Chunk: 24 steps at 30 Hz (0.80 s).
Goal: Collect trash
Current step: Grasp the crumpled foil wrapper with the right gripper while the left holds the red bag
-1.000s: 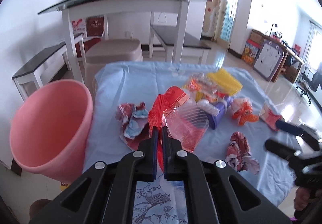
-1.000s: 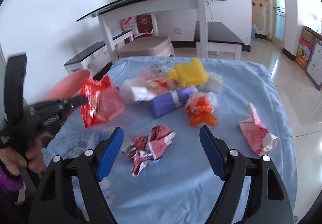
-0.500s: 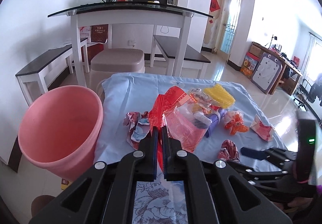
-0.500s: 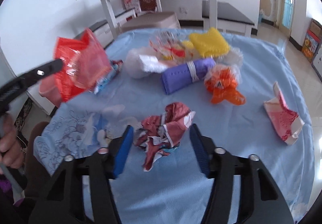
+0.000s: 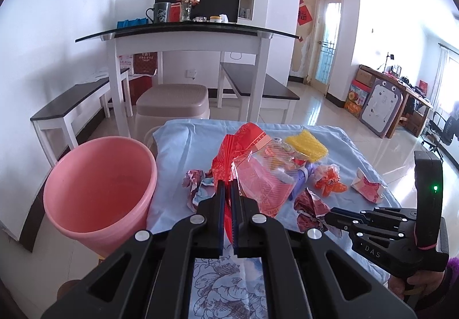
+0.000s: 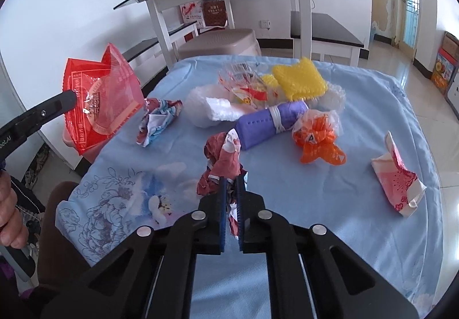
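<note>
Nearest the right gripper (image 6: 231, 201), a crumpled red wrapper (image 6: 222, 159) on the desk (image 6: 315, 190) is clamped; beyond, a red bag (image 5: 252, 178) is clamped by the left gripper (image 5: 226, 195). Carrying to the pink bucket (image 5: 97, 190) is judged next.

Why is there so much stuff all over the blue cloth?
It's trash waiting to be collected: crumpled wrappers, a purple roll and an orange bag lie scattered. Nothing is spilled or broken. Each gripper has pinched one piece, and the pink bin stands beside the table.
</note>
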Tool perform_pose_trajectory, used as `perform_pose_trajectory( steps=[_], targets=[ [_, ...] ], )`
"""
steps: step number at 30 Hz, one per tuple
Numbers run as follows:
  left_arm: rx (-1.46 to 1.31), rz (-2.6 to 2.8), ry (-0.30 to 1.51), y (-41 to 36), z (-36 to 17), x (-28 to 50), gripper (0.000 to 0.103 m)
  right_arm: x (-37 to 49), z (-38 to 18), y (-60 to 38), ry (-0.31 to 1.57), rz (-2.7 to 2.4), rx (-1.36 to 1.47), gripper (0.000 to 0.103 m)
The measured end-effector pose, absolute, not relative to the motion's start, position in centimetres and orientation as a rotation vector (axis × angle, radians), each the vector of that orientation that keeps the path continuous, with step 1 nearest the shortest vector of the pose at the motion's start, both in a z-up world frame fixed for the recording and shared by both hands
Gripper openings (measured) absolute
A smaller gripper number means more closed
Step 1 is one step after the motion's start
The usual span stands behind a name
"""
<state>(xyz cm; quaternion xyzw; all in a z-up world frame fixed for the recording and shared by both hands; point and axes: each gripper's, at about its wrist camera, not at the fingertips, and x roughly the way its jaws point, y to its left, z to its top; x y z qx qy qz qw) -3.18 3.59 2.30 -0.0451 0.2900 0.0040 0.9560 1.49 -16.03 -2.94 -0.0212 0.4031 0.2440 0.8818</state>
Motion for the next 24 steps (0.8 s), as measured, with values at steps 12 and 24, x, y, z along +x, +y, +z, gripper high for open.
perform_pose_trajectory(
  steps=[12, 24],
  targets=[
    [-0.07, 0.005, 0.586, 2.8, 2.9, -3.2, 0.003, 0.7, -0.8, -16.7, 0.75, 0.531, -0.028, 0.005],
    [-0.056, -0.002, 0.59, 2.3, 2.8, -3.2, 0.003, 0.2, 0.6, -17.4, 0.695, 0.543, -0.012, 0.005]
  ],
)
